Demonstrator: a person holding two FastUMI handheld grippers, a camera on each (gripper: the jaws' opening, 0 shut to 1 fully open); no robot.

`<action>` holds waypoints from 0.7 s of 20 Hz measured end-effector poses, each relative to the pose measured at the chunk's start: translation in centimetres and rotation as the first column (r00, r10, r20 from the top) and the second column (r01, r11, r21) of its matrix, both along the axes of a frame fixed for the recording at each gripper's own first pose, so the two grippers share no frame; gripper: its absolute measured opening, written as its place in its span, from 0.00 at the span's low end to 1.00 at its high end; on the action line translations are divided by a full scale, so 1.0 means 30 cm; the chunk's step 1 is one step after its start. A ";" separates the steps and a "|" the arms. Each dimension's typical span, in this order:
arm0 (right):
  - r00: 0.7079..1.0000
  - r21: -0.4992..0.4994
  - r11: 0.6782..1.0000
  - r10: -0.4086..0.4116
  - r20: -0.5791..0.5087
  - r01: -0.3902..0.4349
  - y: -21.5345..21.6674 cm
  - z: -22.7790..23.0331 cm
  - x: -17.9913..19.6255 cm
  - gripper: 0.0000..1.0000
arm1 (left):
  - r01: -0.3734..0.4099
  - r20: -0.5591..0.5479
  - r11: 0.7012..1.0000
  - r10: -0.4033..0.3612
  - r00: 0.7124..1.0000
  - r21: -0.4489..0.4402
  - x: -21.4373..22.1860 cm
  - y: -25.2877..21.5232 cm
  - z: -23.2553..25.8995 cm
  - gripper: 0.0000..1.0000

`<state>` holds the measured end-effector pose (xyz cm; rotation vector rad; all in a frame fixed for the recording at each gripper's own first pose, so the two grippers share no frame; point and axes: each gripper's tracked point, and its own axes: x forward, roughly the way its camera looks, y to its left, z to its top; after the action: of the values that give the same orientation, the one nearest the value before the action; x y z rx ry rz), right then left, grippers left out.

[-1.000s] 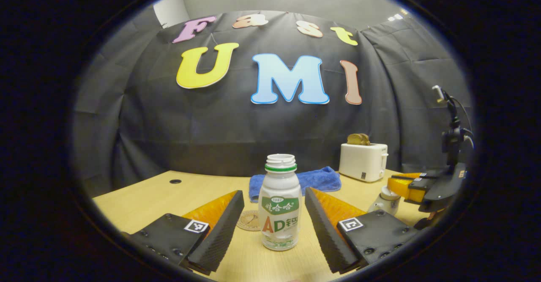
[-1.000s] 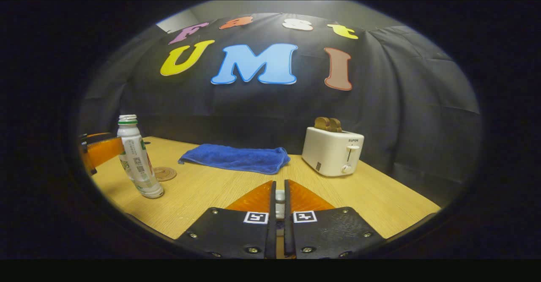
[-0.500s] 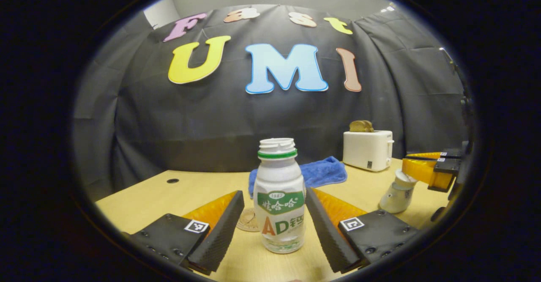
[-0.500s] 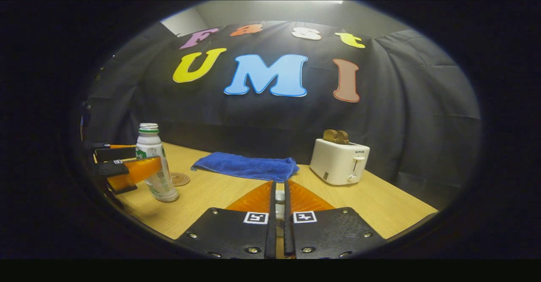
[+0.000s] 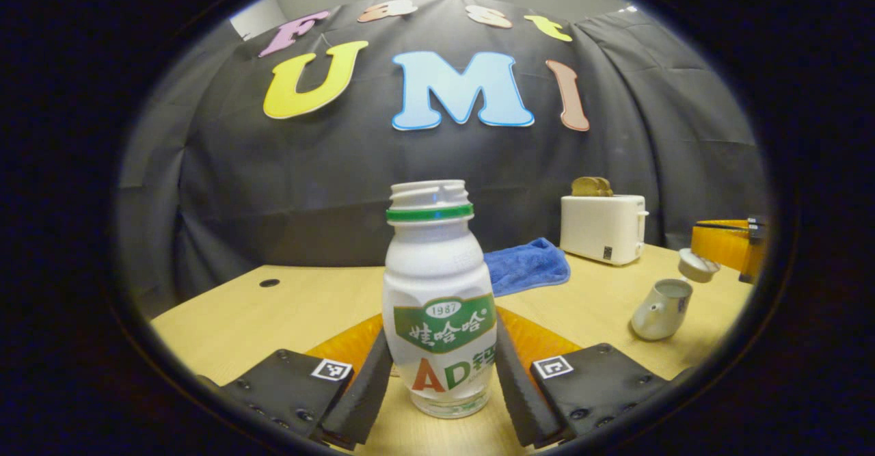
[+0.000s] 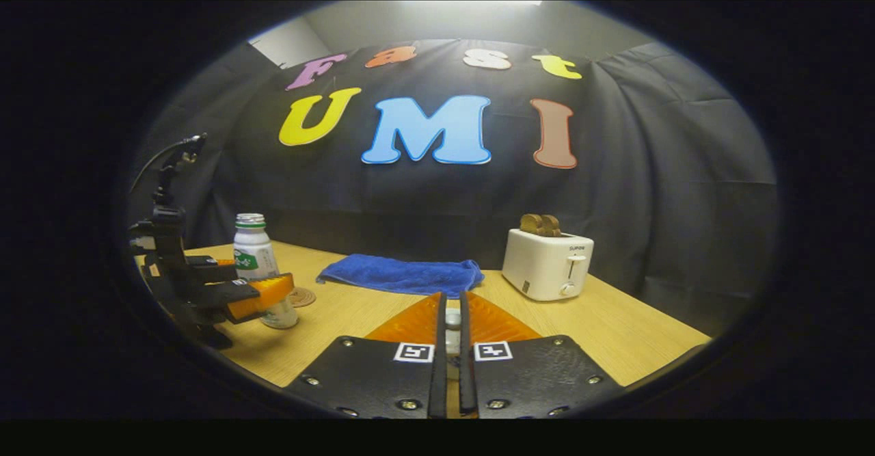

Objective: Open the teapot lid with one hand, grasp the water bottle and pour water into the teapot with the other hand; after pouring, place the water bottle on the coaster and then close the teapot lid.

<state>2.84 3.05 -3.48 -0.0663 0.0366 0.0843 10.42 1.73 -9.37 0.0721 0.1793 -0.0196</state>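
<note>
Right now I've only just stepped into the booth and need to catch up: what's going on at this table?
A person is working two handheld grippers. The right gripper has its jaws shut on the teapot lid, held up off the open teapot. The left gripper has its jaws against both sides of the water bottle, which stands uncapped on the table. Nothing is being poured yet. The coaster lies just behind the bottle.

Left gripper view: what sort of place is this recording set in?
Most likely a staged demo booth, not a real kitchen: a black cloth wall hangs behind a wooden table laid with household props, among them a toaster with toast in it, a blue towel and a small teapot.
</note>
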 end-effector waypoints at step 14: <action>0.999 0.091 0.995 -0.047 0.008 0.046 -0.129 -0.014 -0.451 0.07 | 0.139 -0.025 0.925 -0.139 0.990 0.353 -0.015 -0.229 0.032 0.73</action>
<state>-10.70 -0.82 -3.90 0.0253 0.0246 0.0389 9.98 -5.13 -8.40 0.4460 0.1758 -0.1293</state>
